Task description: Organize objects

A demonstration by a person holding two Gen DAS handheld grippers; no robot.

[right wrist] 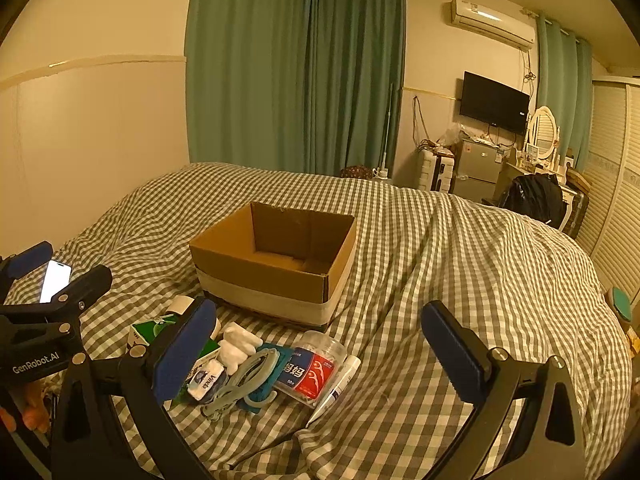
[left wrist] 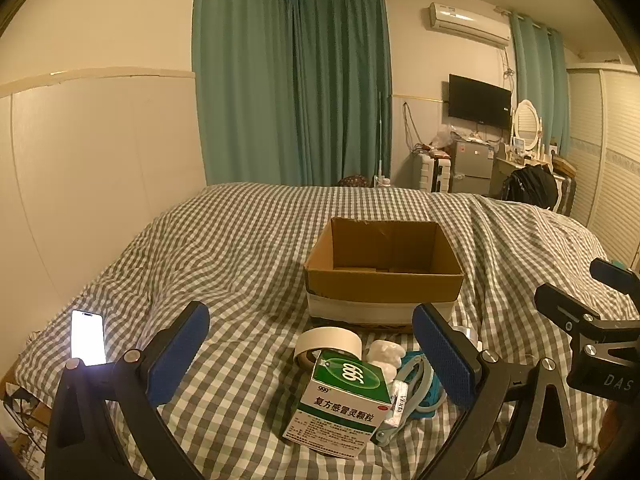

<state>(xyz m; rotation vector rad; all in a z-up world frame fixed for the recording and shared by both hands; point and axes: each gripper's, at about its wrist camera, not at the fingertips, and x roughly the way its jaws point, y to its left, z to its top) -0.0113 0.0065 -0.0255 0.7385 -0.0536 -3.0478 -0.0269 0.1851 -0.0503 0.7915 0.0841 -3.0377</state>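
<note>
An open, empty cardboard box (left wrist: 384,280) (right wrist: 276,264) sits on the checked bed. In front of it lies a pile: a green medicine box (left wrist: 340,404) (right wrist: 150,330), a tape roll (left wrist: 328,344), a white lump (left wrist: 384,354) (right wrist: 238,344), a tissue pack (right wrist: 206,378), a grey-blue looped object (left wrist: 420,384) (right wrist: 244,384), a floss-pick jar (right wrist: 314,364) and a white tube (right wrist: 336,388). My left gripper (left wrist: 312,356) is open and empty above the pile. My right gripper (right wrist: 320,356) is open and empty over the jar.
A lit phone (left wrist: 88,338) (right wrist: 55,280) lies on the bed at the left. The checked bedspread (right wrist: 460,260) stretches right and back. A wall runs along the left; curtains, a fridge and a dresser stand beyond the bed.
</note>
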